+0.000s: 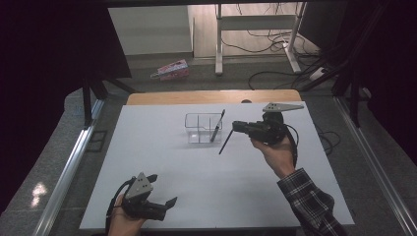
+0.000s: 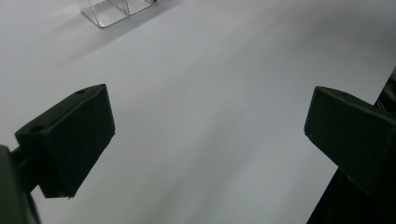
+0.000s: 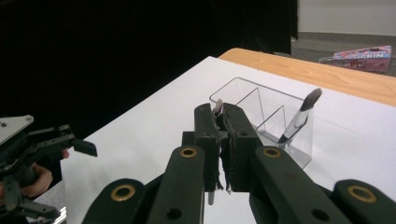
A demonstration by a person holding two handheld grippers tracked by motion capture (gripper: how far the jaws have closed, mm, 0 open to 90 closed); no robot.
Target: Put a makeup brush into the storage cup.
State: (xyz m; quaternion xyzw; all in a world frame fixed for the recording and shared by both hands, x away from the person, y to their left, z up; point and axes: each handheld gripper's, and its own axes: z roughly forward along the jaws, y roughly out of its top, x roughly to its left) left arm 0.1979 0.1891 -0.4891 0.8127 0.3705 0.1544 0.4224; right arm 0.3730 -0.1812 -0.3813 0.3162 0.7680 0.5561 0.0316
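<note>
Surface [image 1: 206, 196]: white board on a wooden top, wood edge showing at far side. Floor beyond w/ cables, a desk frame [image 1: 255, 34], and a pink packet [image 1: 171, 70] lying flat.

Clear organiser [image 1: 203, 129]: transparent box w/ dividers, approx. centre of surface, slightly toward far side. Upright, resting on the board. In right gripper view it sits just beyond the jaws, to their right.

Right gripper [image 1: 235, 127]: held in person's right hand [image 1: 273, 147], plaid sleeve, right of centre, jaws pointing left toward the organiser. Jaws pressed together, pinching a thin dark pen [image 1: 225, 141]; the pen hangs down-left from the jaws, tilted, lower tip at or just above the board – cannot tell if touching. It is just right of the organiser, outside it. Right gripper view: pen top [image 3: 217, 110] visible between the closed jaws, shaft below them.

Left gripper [image 1: 163, 189]: near edge of surface, left of centre, held low in left hand. Jaws spread wide, nothing between them; bare white board seen through the gap in left gripper view [image 2: 205, 121]. Well apart from organiser and right gripper.

Second pen [image 1: 217, 126]: dark, stands tilted in the organiser's right-hand compartment, top leaning over the rim.
</note>
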